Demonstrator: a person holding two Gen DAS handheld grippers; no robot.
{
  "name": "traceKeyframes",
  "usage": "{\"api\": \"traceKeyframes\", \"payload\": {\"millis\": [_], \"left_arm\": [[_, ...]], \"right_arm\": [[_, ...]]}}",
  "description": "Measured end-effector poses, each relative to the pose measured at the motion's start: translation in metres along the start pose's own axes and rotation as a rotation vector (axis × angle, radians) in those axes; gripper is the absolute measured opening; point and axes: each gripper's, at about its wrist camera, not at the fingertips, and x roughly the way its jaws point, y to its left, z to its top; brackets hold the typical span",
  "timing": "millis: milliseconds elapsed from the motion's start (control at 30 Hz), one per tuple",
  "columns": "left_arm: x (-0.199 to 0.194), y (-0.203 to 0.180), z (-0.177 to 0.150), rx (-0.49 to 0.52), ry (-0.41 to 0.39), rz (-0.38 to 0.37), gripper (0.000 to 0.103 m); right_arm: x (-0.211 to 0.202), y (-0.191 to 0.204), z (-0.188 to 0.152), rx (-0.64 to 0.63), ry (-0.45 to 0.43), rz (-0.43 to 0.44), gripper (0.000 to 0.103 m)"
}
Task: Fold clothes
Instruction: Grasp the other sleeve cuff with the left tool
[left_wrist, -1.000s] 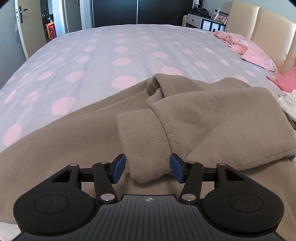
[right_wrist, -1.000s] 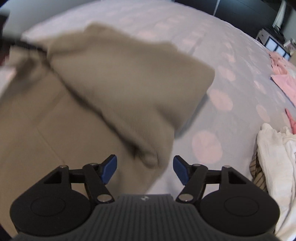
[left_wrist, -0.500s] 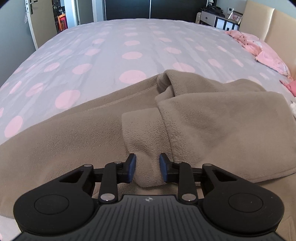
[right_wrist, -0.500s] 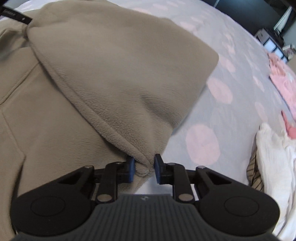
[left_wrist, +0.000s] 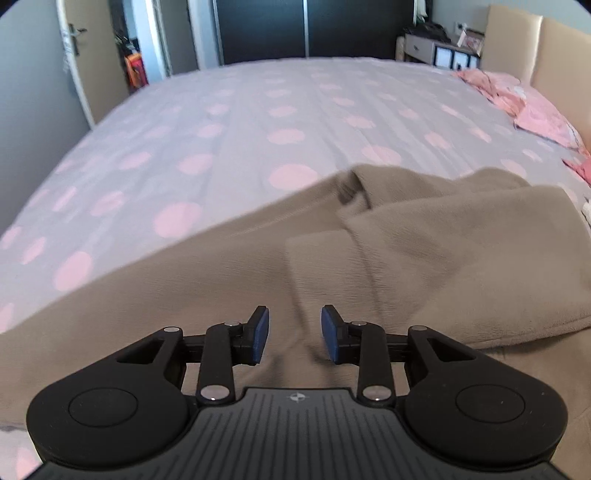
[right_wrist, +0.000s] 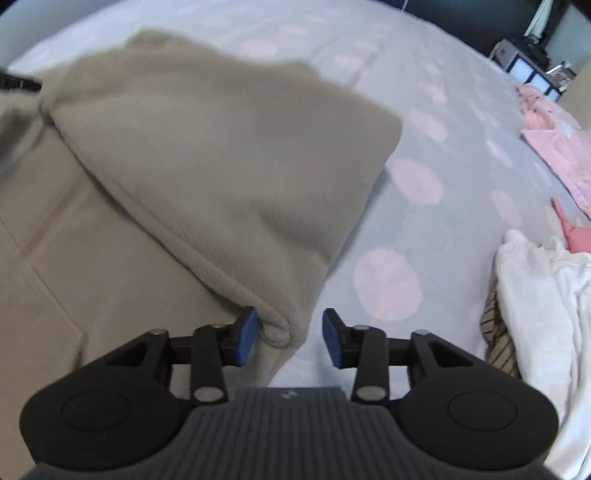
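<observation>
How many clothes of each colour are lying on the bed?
Tan: 1, the fleece
Pink: 2, a heap near the headboard and a small piece by the white one
White: 1, a crumpled garment
Striped: 1, an edge peeking out under the white one
Total: 5

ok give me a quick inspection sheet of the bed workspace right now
surface: bed cover, grey with pink dots.
job's things: tan fleece top spread on the bed, one part folded over.
clutter: white clothes and pink clothes at the right side.
grippers: left tongs opening, fleece below the gap, pads not pressing; right tongs opening, fleece corner between the pads, not clamped.
cables: nothing seen.
surroundings: door, dark wardrobe, headboard, small shelf unit.
</observation>
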Motion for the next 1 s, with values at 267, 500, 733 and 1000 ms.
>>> {"api": "traceKeyframes", "payload": {"millis": [267, 500, 733, 1000], "left_arm": [[-0.044, 0.051, -0.017, -0.067, -0.053, 0.042, 0.041], [-0.066, 0.110, -0.045, -0.151, -0.056, 0.101, 0.044], [-0.080, 0.179, -0.077, -0.251, -0.051, 0.178, 0.046], [-0.076, 0.274, -0.113, -0.526, -0.055, 0.278, 0.048]], "right_arm": [[-0.054, 0.022, 0.006, 0.032, -0.118, 0.053, 0.064], [-0.075, 0.038, 0.007, 0.085, -0.157, 0.080, 0.072], [-0.060, 0.068, 0.003, 0.062, -0.088, 0.095, 0.075], [-0.024, 0.091, 0.013, 0.025, -0.008, 0.076, 0.075]]}}
